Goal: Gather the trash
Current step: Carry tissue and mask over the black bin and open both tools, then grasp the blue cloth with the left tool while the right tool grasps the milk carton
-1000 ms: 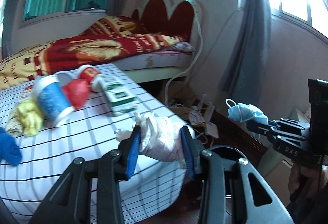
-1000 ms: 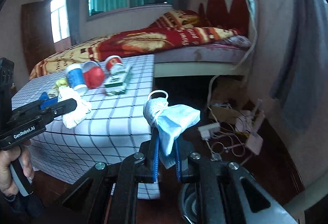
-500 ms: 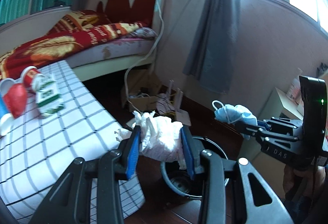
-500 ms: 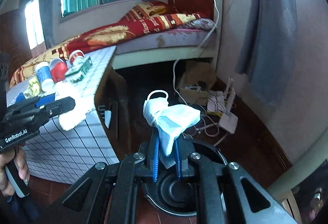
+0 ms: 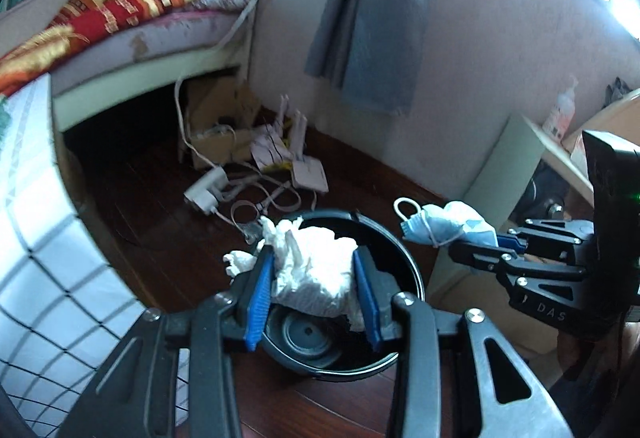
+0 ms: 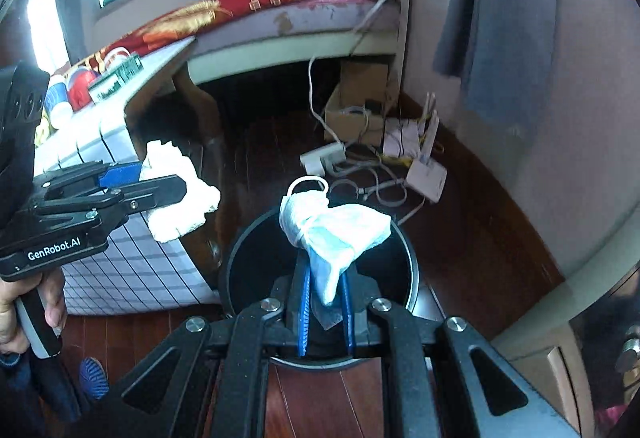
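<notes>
My left gripper [image 5: 314,270] is shut on a crumpled white tissue wad [image 5: 316,270], held directly above the round black trash bin [image 5: 404,266] on the dark wood floor. To its right, my right gripper [image 5: 498,238] pinches a rolled blue face mask [image 5: 444,224] near the bin's right rim. In the right wrist view the right gripper [image 6: 325,292] is shut on that face mask [image 6: 334,228] over the bin [image 6: 244,262], and the left gripper [image 6: 160,183] holds the tissue wad [image 6: 176,193] at the left. The bin's inside looks bare.
A table with a white checked cloth [image 5: 36,238] stands left of the bin, with cups and a carton [image 6: 116,75] on it. Cables, a power strip [image 5: 206,191], a router [image 6: 426,173] and a cardboard box [image 6: 360,105] lie on the floor by the bed [image 6: 280,5].
Both grippers swung away from the table and sank toward the floor; the black bin came into view and now lies right under the tissue wad and the mask. Both grips are unchanged.
</notes>
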Available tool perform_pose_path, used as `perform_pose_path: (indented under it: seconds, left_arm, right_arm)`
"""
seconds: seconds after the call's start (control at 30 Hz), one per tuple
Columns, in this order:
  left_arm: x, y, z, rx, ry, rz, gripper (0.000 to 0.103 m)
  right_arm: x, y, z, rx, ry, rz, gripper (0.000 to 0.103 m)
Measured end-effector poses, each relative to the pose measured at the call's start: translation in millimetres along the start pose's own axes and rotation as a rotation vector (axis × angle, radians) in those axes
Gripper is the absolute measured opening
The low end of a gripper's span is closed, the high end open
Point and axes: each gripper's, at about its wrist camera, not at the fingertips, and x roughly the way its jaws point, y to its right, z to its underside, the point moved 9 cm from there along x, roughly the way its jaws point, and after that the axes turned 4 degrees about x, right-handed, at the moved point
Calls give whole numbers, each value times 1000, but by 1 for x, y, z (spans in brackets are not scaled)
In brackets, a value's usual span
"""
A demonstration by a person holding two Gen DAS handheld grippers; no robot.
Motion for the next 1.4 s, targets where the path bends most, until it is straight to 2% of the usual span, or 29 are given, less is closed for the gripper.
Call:
perform_pose_path:
  seconds: [0.1, 0.17, 0.2, 0.23, 0.27, 0.3, 0.43, 0.5, 0.53, 0.67, 0.97, 1.2, 1.4]
  left_arm:
    - [16, 1, 7, 3, -38, 14, 43]
    - [27, 1, 13, 13, -65, 14, 50]
    - [35, -3, 17, 3, -87, 4, 65]
    - [40, -8, 20, -1, -97, -37, 87]
    - [42, -12, 22, -6, -101, -58, 92]
    - [43, -16, 24, -13, -104, -61, 95]
    - [41, -26, 31, -20, -118, -109, 98]
    - [38, -30, 32, -20, -106, -130, 102]
    - [36, -31, 32, -23, -100, -146, 103]
    - [33, -34, 31, -18, -79, -181, 103]
    - [16, -36, 20, -5, -52, -211, 103]
    - [-13, -41, 10, -14, -11, -246, 103]
    - [-47, -54, -3, -27, 52, -297, 103]
  right_arm:
    - [19, 5, 8, -4, -36, -16, 14]
    - [34, 7, 14, 2, -75, -42, 15]
    - [46, 10, 18, -1, -106, -29, 18]
    - [53, 14, 22, -2, -125, -11, 35]
    - [61, 20, 26, 7, -145, 12, 68]
    - [66, 26, 28, 20, -156, 29, 77]
    - [68, 50, 29, 80, -165, 92, 79]
    - [64, 55, 25, 85, -147, 117, 91]
    - [62, 55, 21, 89, -131, 122, 101]
    - [55, 49, 15, 72, -108, 126, 103]
    - [47, 37, 1, 62, -80, 119, 103]
    - [35, 18, -17, 40, -37, 104, 103]
    - [15, -15, -45, 5, 45, 76, 103]
